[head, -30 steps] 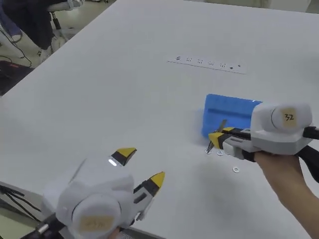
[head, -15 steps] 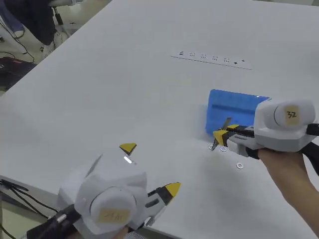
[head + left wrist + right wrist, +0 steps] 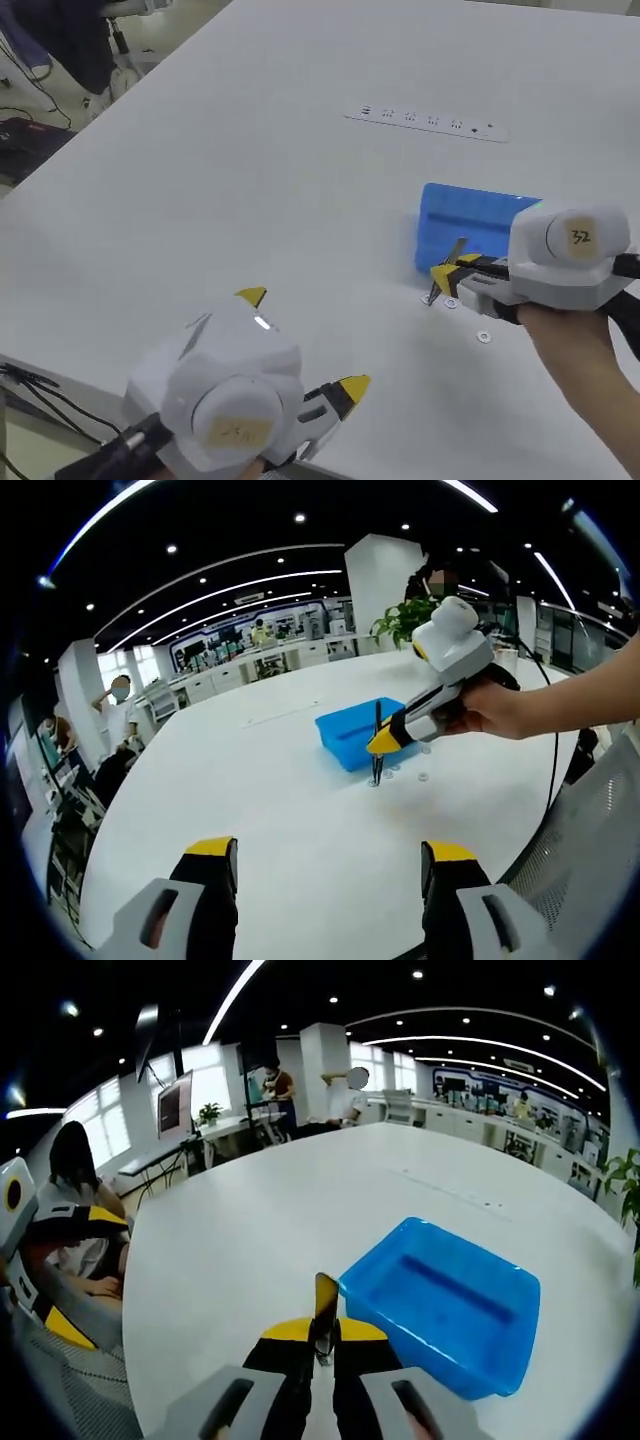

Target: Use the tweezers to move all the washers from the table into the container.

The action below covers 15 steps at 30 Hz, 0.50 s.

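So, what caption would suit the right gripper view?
Right gripper clamps tweezers beside the blue container on a white table.

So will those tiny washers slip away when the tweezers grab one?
Probably fiddly. The washers lie flat and thin on the smooth white table, so one may slide rather than lift. Lying flat, they likely won't roll. They look tiny beside the tweezers in the right tool, so they're probably very light.
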Available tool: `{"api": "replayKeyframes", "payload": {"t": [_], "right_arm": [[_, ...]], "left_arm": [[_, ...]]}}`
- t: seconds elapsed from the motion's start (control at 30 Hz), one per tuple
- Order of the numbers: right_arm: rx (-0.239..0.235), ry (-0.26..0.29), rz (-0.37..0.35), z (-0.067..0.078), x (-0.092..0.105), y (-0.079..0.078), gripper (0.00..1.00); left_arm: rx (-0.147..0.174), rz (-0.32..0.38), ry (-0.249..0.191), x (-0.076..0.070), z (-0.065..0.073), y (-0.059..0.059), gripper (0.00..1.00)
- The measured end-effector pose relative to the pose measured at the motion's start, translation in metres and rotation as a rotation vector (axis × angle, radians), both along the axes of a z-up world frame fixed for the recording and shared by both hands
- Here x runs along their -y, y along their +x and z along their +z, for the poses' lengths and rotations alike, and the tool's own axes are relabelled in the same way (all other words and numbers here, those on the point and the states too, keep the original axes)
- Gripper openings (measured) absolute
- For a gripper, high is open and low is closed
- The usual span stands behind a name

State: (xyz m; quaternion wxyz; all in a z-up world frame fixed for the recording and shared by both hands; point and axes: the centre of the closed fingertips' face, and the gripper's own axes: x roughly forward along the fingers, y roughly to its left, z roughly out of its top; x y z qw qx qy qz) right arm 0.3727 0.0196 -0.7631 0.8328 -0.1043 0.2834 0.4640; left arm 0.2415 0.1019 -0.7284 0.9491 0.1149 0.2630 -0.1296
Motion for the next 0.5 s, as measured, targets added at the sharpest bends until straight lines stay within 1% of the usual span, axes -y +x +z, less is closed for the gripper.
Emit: {"api": "replayKeyframes", "payload": {"t": [0.07,0.17,0.33,0.4,0.43,0.5], "right_arm": [[0.002,0.008,0.002,0.005,0.000,-0.001,0.02],[0.026,0.021,0.007,0.017,-0.001,-0.001,0.02],[0.074,0.062,0.010,0.045,-0.001,0.005,0.02],[0.099,0.074,0.010,0.057,-0.001,0.009,0.02],[0.103,0.078,0.010,0.060,-0.002,0.010,0.02],[0.111,0.087,-0.001,0.067,-0.002,0.016,0.02]], "left_arm": [[-0.001,0.000,0.003,0.000,0.000,0.000,0.76],[0.002,-0.002,0.008,0.000,0.000,0.000,0.76],[0.004,-0.005,0.013,0.000,0.000,0.000,0.76],[-0.004,-0.013,0.013,0.001,-0.002,-0.001,0.76],[-0.013,-0.018,0.009,0.003,-0.003,-0.001,0.76],[-0.021,-0.022,0.010,0.004,-0.004,-0.001,0.77]]}}
